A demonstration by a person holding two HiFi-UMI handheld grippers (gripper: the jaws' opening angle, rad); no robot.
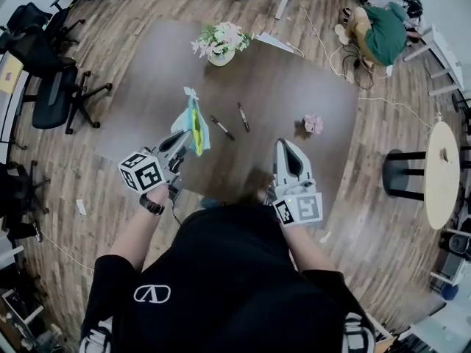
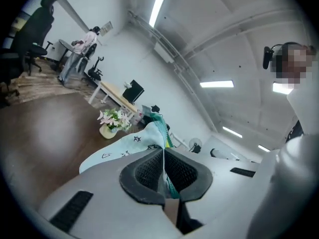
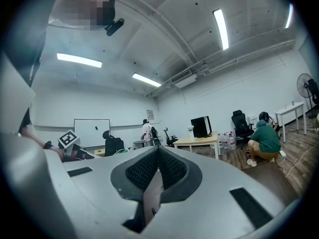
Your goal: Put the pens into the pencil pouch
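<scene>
A pale mint pencil pouch (image 1: 194,123) with a yellow-green lining hangs lifted above the brown table (image 1: 147,101). My left gripper (image 1: 184,141) is shut on its lower edge. In the left gripper view the pouch fabric (image 2: 130,144) is pinched between the closed pads and stands up beyond them. Two dark pens (image 1: 221,128) (image 1: 243,117) lie on the table just right of the pouch. My right gripper (image 1: 284,145) hovers near the table's front edge, right of the pens, shut and empty. In the right gripper view the right gripper (image 3: 158,152) shows its pads meeting with nothing between them.
A pot of pink and white flowers (image 1: 221,43) stands at the table's far side. A small pink object (image 1: 313,123) lies at the right. Office chairs (image 1: 51,87) stand to the left, a round side table (image 1: 441,173) to the right, and a crouching person (image 1: 383,31) beyond.
</scene>
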